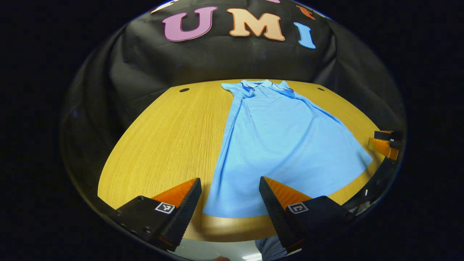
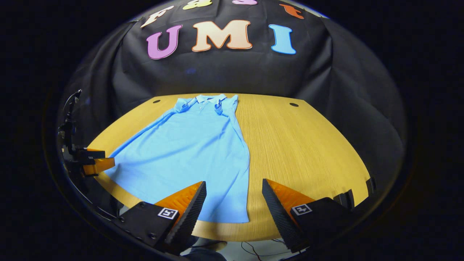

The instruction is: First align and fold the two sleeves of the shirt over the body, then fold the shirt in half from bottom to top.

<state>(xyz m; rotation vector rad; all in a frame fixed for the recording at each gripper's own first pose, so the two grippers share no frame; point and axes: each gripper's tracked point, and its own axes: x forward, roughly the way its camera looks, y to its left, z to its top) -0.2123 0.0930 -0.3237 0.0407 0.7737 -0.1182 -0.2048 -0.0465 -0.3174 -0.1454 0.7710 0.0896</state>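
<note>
A light blue polo shirt (image 1: 282, 145) lies flat on the wooden table (image 1: 170, 137), collar at the far side, hem at the near edge; both sleeves lie folded in over the body. My left gripper (image 1: 230, 188) stands open just above the shirt's near left hem corner, nothing between its fingers. In the right gripper view the same shirt (image 2: 192, 152) spreads to the left, and my right gripper (image 2: 233, 192) stands open over its near right hem corner. The other gripper appears at the right edge (image 1: 384, 145) of the left gripper view and at the left edge (image 2: 90, 163) of the right gripper view.
The round wooden table (image 2: 308, 145) has two small dark holes near its far edge (image 1: 184, 90) (image 2: 294, 104). Bare wood lies left of the shirt in the left gripper view and right of it in the right gripper view. Black cloth walls the booth behind.
</note>
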